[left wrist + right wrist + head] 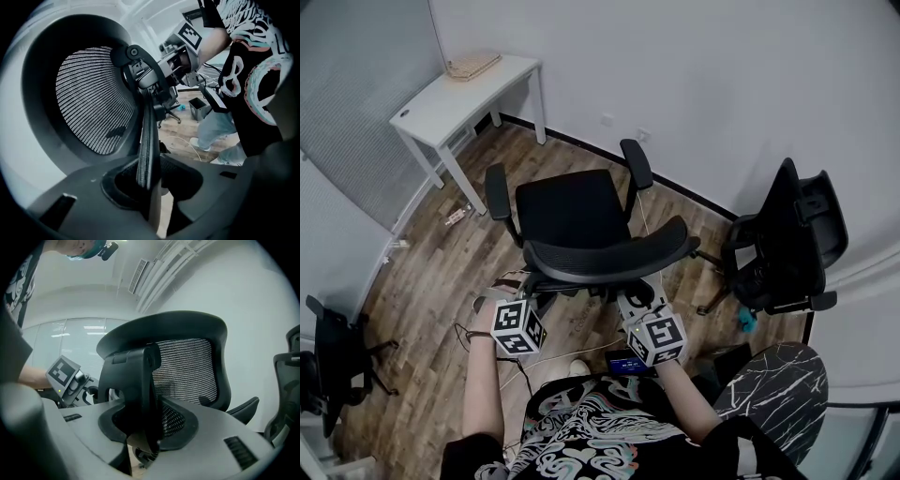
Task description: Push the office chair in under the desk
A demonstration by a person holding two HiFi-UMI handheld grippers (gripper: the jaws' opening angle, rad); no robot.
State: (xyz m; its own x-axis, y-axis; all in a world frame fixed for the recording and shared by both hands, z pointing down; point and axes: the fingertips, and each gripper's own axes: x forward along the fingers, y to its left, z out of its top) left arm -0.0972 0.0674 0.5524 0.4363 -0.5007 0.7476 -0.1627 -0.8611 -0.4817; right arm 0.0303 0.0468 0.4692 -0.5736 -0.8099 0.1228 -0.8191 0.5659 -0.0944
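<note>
A black mesh office chair (581, 225) stands mid-room with its seat toward the white desk (459, 98) at the upper left, a stretch of floor apart from it. Both grippers are behind its backrest (605, 255). My left gripper (523, 302) is shut on a thin edge of the backrest frame (147, 140), which runs up between its jaws (150, 187). My right gripper (639, 305) is shut on the black back-support bracket (133, 380), its jaws (140, 430) on either side of it. Each gripper's marker cube shows in the other's view.
A second black chair (787, 244) stands at the right by the wall, a third (333, 356) at the left edge. A wooden tray (472, 66) lies on the desk. Cables (478, 333) trail over the wood floor, and a small black bin (199, 107) is behind me.
</note>
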